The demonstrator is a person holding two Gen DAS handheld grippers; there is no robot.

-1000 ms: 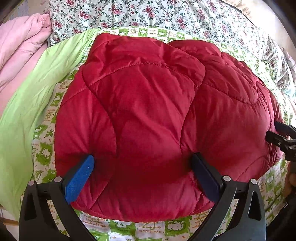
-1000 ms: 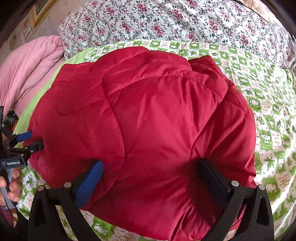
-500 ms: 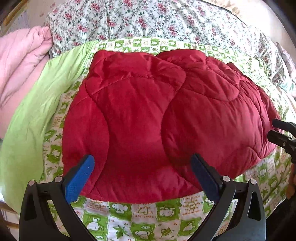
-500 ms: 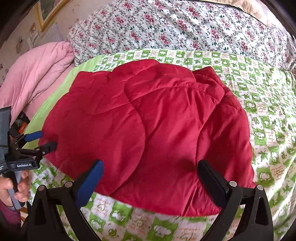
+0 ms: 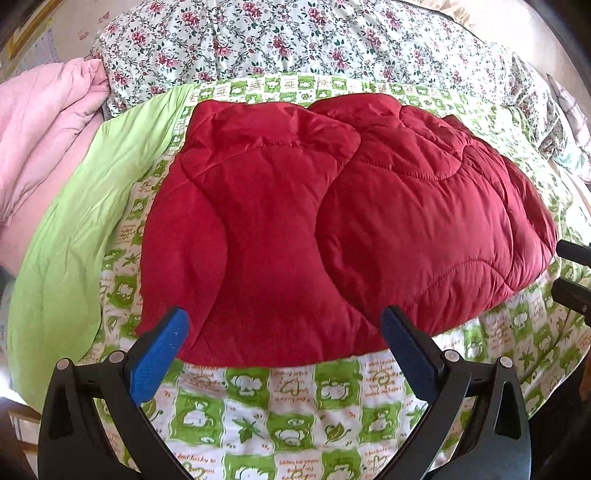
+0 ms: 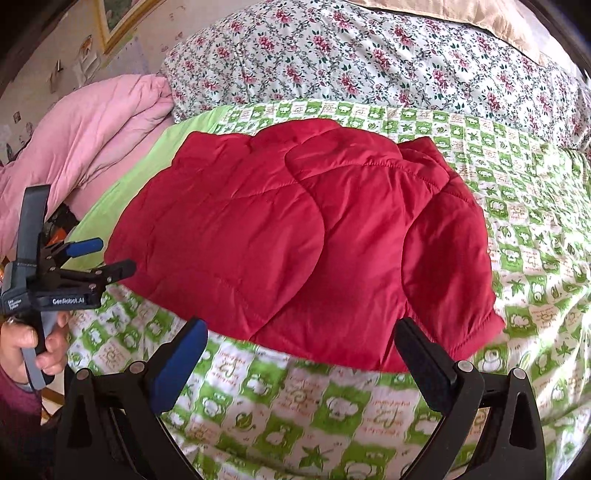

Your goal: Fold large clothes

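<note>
A red quilted jacket (image 5: 332,229) lies folded in a compact bundle on the green-and-white patterned blanket (image 5: 295,406); the right wrist view shows the jacket (image 6: 314,240) too. My left gripper (image 5: 284,328) hangs open just short of the bundle's near edge, nothing between its fingers. My right gripper (image 6: 303,336) is open as well, above the blanket in front of the jacket. The left gripper (image 6: 107,256) also appears at the left of the right wrist view, held by a hand (image 6: 33,347). The right gripper's fingers (image 5: 572,288) peek in at the right edge of the left wrist view.
A plain light-green sheet (image 5: 74,236) lies left of the jacket. A pink quilt (image 6: 85,147) is piled at the far left. A floral bedcover (image 6: 369,59) covers the back of the bed. A framed picture (image 6: 114,14) hangs on the wall.
Both grippers have drawn back toward me from the jacket; their fingers pressed into its near edge a second ago and are now off it, over the blanket.
</note>
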